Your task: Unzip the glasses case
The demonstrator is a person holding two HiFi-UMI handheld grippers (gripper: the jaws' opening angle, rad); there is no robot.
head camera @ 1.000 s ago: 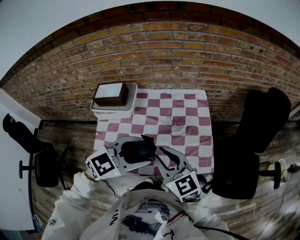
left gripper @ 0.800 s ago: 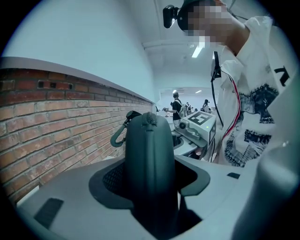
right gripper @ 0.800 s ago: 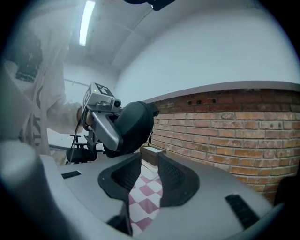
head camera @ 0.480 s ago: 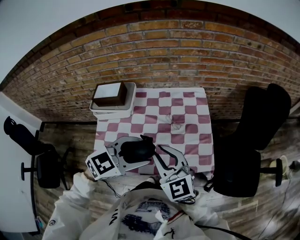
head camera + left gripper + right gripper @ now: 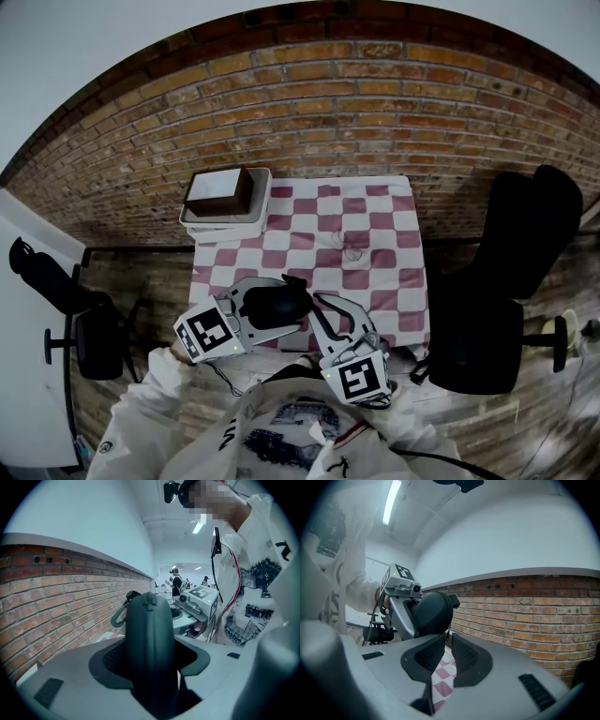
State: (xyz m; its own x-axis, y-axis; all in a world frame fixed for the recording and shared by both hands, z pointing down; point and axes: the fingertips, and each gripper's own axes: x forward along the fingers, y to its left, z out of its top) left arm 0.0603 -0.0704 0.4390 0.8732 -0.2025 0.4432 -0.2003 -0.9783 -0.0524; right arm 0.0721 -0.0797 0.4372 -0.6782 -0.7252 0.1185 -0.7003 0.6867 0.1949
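Note:
The black glasses case (image 5: 277, 302) is held above the near edge of the checkered table (image 5: 375, 234), and my left gripper (image 5: 270, 307) is shut on it across its middle. In the left gripper view the case (image 5: 149, 639) stands on edge between the pads, its zip (image 5: 149, 599) running over the top and a loop (image 5: 118, 617) hanging at its far end. My right gripper (image 5: 323, 306) sits just right of the case. Its jaws (image 5: 447, 637) have just been closing and stand a narrow gap apart below the case's end (image 5: 433, 611). I see only the cloth through that gap.
A white tray (image 5: 255, 217) with a brown box (image 5: 221, 189) stands at the table's back left corner. A small object (image 5: 354, 251) lies mid-cloth. A black office chair (image 5: 511, 281) stands to the right and another chair (image 5: 89, 323) to the left. The brick wall (image 5: 356, 122) runs behind.
My right gripper has rolled, turning its marker cube, and its jaws have drawn closer together beside the case. The left gripper and the case have barely shifted.

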